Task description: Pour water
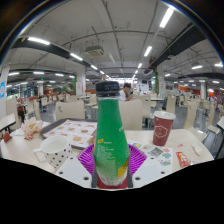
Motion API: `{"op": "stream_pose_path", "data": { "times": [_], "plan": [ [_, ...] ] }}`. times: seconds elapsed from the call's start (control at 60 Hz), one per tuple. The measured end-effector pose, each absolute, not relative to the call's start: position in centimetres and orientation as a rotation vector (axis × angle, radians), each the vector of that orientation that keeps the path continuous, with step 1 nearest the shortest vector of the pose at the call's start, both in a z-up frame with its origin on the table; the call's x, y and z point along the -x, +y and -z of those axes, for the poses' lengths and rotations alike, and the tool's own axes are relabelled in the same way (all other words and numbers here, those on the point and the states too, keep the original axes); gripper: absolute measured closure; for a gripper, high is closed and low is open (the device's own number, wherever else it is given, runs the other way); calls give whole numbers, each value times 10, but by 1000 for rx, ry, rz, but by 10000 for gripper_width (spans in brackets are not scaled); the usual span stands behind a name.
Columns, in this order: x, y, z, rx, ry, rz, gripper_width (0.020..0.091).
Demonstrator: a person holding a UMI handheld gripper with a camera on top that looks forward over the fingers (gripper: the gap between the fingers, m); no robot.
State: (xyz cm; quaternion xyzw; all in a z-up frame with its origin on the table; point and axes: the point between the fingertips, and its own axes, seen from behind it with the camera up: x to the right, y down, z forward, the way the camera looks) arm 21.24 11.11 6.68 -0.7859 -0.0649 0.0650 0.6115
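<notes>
A green plastic bottle [111,135] with a dark cap and a green label stands upright between my fingers, held above the table. My gripper [111,168] is shut on the bottle's lower body, with the purple pads [90,160] pressed against both of its sides. A red paper cup [163,127] stands on the white table [25,150] beyond and to the right of the bottle. The bottle's base is hidden behind the gripper body.
A white bowl-like dish [52,153] sits to the left of the fingers. Printed placemats [70,130] lie on the table, with a small brown item [32,127] further left and a small packet [182,158] at the right. Behind is a large hall with tables and chairs.
</notes>
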Motion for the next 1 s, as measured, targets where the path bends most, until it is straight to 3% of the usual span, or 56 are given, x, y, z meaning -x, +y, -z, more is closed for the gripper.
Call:
{"op": "stream_pose_path", "data": {
  "times": [0.167,0.317,0.35,0.417,0.533,0.8,1.0],
  "plan": [
    [-214,114,-63,1840,-98,-140,699],
    [-213,112,-59,1905,-66,-172,549],
    [-215,105,-58,1946,-49,-186,477],
    [-216,93,-57,2006,-8,-214,239],
    [-224,67,-59,2074,43,-177,255],
    [-198,-41,-132,2151,113,-42,253],
    [-108,-106,-178,2188,126,-15,255]
  ]
}}
